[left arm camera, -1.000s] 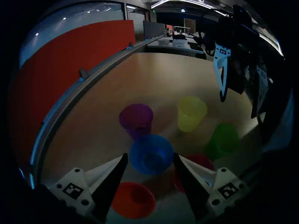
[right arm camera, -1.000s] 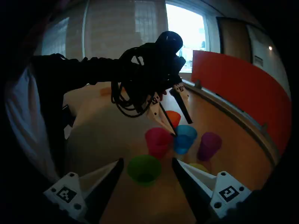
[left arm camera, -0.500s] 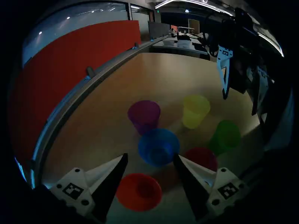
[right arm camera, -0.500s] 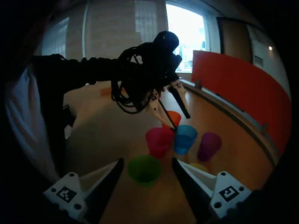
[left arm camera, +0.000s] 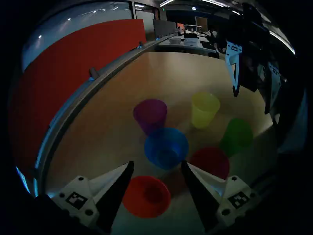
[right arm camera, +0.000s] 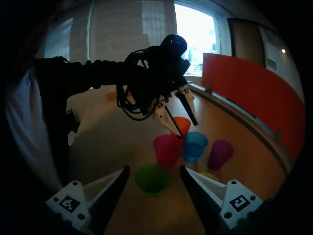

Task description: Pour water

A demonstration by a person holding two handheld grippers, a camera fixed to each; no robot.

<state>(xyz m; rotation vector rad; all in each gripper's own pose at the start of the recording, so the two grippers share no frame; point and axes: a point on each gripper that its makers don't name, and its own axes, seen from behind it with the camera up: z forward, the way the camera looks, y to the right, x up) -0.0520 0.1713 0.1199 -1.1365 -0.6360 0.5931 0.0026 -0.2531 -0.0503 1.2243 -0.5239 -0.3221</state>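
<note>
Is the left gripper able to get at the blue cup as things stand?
Probably yes. The left gripper is open and the blue cup stands just ahead, in line with the gap between its fingers. The orange cup and the red cup are close by, so a finger may brush them.

Opposed views, cups between

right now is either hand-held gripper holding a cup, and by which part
Nothing is held. The left hand-held gripper is open by the blue cup, the right hand-held gripper open by the green cup; neither clamps a cup.
</note>
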